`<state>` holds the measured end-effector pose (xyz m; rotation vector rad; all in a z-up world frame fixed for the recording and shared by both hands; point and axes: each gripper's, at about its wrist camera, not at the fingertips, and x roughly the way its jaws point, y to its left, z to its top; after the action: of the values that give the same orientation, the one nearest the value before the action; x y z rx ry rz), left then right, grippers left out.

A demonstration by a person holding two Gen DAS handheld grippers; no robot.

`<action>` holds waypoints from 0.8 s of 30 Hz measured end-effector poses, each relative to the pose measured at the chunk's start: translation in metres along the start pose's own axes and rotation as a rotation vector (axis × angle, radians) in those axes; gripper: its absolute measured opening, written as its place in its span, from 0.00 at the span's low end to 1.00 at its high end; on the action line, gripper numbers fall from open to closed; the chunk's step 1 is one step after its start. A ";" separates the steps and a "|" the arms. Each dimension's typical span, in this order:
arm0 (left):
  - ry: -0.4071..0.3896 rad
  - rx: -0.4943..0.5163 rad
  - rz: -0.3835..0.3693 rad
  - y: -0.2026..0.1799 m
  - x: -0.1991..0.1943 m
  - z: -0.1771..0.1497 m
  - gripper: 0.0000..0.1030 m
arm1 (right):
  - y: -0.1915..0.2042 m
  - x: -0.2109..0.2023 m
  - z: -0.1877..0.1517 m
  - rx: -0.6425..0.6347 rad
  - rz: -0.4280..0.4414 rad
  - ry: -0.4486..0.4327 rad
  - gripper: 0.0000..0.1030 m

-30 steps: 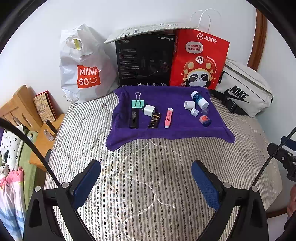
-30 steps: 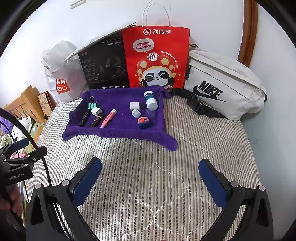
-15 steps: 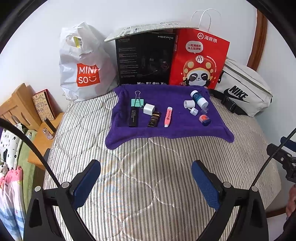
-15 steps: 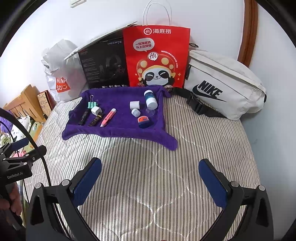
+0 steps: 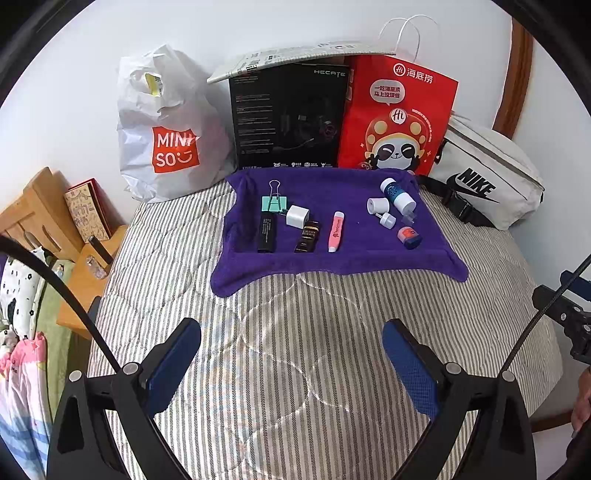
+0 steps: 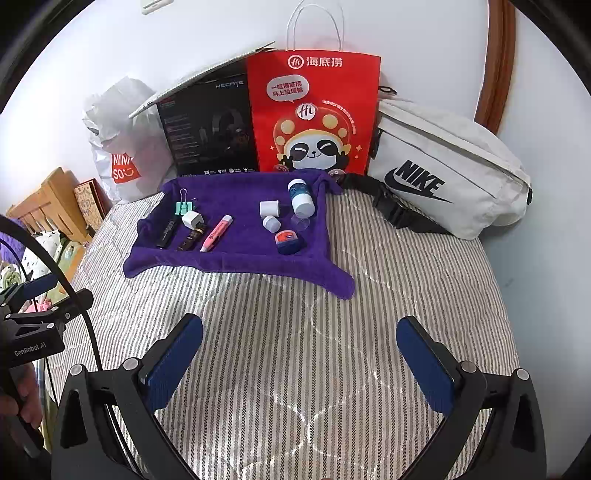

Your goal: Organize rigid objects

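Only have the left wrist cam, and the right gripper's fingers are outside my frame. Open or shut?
Observer: Open; the right gripper holds nothing.
Operator: Where is it?
Observer: Over the grey striped quilt, short of the purple towel.
Operator: Anything on the wall above the bags?
Observer: A white wall plate, cut off by the frame's top, up-left of the black Hecate box.

- The purple towel (image 5: pixel 332 258) is plush, matt cloth, lying on a striped quilted bed cover (image 5: pixel 295 350) of woven cloth.
- On the towel, the white charger (image 5: pixel 297 216) looks like smooth plastic, and the binder clip (image 5: pixel 274 201) has shiny wire handles.
- Behind the towel, the red bag (image 6: pixel 314 110) is glossy paper and the white shopping bag (image 5: pixel 166 129) is crinkled plastic.
- The tongs' pads (image 6: pixel 173 365) are blue and textured.
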<state>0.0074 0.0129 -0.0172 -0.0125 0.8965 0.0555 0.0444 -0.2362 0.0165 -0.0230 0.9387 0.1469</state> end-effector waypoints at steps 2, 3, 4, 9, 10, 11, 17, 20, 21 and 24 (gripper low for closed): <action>0.001 -0.001 -0.001 0.000 0.000 0.000 0.97 | 0.000 0.001 0.000 -0.001 0.000 0.001 1.00; 0.001 -0.001 0.000 0.000 0.001 0.000 0.97 | 0.000 0.001 0.000 0.000 0.000 0.001 1.00; 0.001 -0.001 0.001 0.000 0.001 0.000 0.97 | 0.000 0.001 0.000 0.000 0.001 0.002 1.00; -0.003 0.000 -0.004 0.001 -0.001 0.000 0.97 | 0.000 0.002 0.000 -0.003 0.003 0.005 1.00; -0.003 0.001 -0.003 0.001 -0.001 0.000 0.97 | -0.001 0.003 0.000 -0.002 0.003 0.005 1.00; -0.002 0.000 -0.005 0.001 -0.001 0.000 0.97 | -0.001 0.003 -0.001 -0.003 0.003 0.005 1.00; -0.003 -0.001 -0.004 0.001 -0.001 0.001 0.97 | 0.000 0.003 -0.001 -0.005 0.003 0.005 1.00; -0.003 -0.003 -0.004 0.001 -0.001 0.001 0.97 | -0.001 0.004 -0.001 0.000 0.005 0.008 1.00; -0.003 -0.003 -0.004 0.001 -0.001 0.001 0.97 | -0.001 0.005 -0.002 0.003 0.005 0.009 1.00; -0.004 -0.003 -0.004 0.001 -0.002 0.001 0.97 | -0.002 0.006 -0.002 0.005 0.003 0.010 1.00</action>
<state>0.0073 0.0140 -0.0152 -0.0166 0.8929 0.0532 0.0460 -0.2374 0.0107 -0.0175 0.9493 0.1478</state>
